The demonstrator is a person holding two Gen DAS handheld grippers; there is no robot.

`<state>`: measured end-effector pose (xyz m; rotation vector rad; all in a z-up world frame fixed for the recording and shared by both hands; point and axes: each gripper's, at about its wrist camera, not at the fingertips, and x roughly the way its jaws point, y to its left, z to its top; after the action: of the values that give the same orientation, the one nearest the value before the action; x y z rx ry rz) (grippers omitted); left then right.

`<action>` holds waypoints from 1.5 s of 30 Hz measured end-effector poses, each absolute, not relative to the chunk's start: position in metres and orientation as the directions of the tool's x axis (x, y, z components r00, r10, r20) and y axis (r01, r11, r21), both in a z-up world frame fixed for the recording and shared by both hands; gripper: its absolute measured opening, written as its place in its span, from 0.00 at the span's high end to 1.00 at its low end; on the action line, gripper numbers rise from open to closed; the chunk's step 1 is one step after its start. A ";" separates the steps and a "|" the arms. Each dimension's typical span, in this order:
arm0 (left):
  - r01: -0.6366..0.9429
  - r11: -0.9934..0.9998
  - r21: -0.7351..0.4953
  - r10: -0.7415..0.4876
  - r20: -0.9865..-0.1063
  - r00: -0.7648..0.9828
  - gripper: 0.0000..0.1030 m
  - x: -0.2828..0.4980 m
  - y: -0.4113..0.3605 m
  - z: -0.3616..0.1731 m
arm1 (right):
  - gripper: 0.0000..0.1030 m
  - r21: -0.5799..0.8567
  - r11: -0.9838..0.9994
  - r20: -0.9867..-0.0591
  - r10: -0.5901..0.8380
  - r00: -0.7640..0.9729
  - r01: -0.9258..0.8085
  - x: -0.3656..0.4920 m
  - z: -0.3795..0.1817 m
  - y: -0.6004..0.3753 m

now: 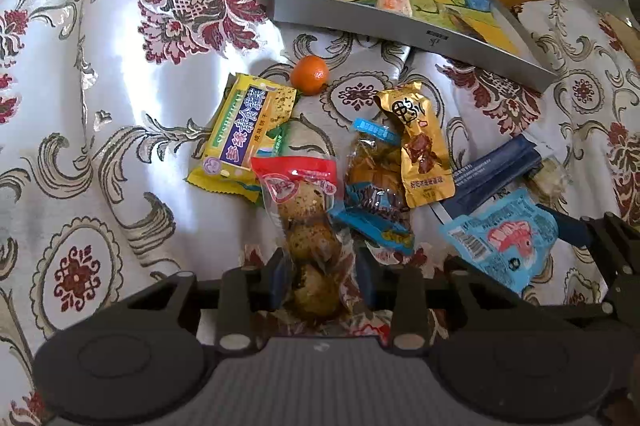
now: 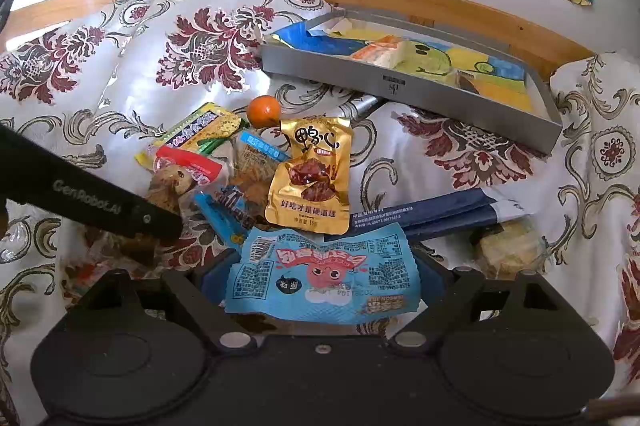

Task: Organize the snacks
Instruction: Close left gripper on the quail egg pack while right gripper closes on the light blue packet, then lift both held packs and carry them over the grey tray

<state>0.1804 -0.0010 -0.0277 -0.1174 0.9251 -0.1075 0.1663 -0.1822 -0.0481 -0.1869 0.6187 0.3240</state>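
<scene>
Left wrist view: left gripper point(image 1: 322, 282) straddles the lower end of the clear egg packet point(image 1: 306, 222); pads stand either side of it with a sliver of gap showing, so not yet clamped as far as can be told.
Egg packet axis: runs straight away from the left gripper, in line with the fingers; red header at the far end, three speckled brown eggs in a row.
Right wrist view: right gripper point(image 2: 322, 276) has fingers set wide, the light-blue shrimp packet point(image 2: 322, 276) lying flat between them, crumpled, cartoon face up; contact hidden.
Nearer tool: left for the eggs, right for the blue packet.
Destination: grey tray point(image 1: 404, 21) at the far side of the cloth, well apart from the pile, paper-lined, one orange-white packet inside.
Neighbours: gold duck-heart pouch point(image 2: 310, 173), yellow cracker pack point(image 1: 240, 137), tangerine point(image 1: 309, 74).
Judgement: lift comes next; both must travel forward.
</scene>
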 end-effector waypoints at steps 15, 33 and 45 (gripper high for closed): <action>0.127 0.979 -0.162 -0.205 -0.725 0.658 0.63 0.166 -0.012 -0.008 | 0.13 -0.106 0.936 -0.539 0.230 0.811 -0.336 0.162 -0.038 -0.187; 0.226 0.941 -0.250 -0.334 -0.603 0.725 0.62 0.240 -0.037 0.029 | 0.13 -0.129 0.982 -0.344 0.084 0.935 -0.136 0.216 -0.008 -0.244; 0.273 0.932 -0.238 -0.357 -0.485 0.798 0.62 0.341 -0.087 0.057 | 0.13 -0.073 0.997 -0.270 -0.033 0.962 0.014 0.289 0.006 -0.288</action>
<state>0.3407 -0.0871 0.0565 -0.1588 0.5509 -0.3399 0.2893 -0.2883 0.0062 -0.0709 0.2741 -0.0239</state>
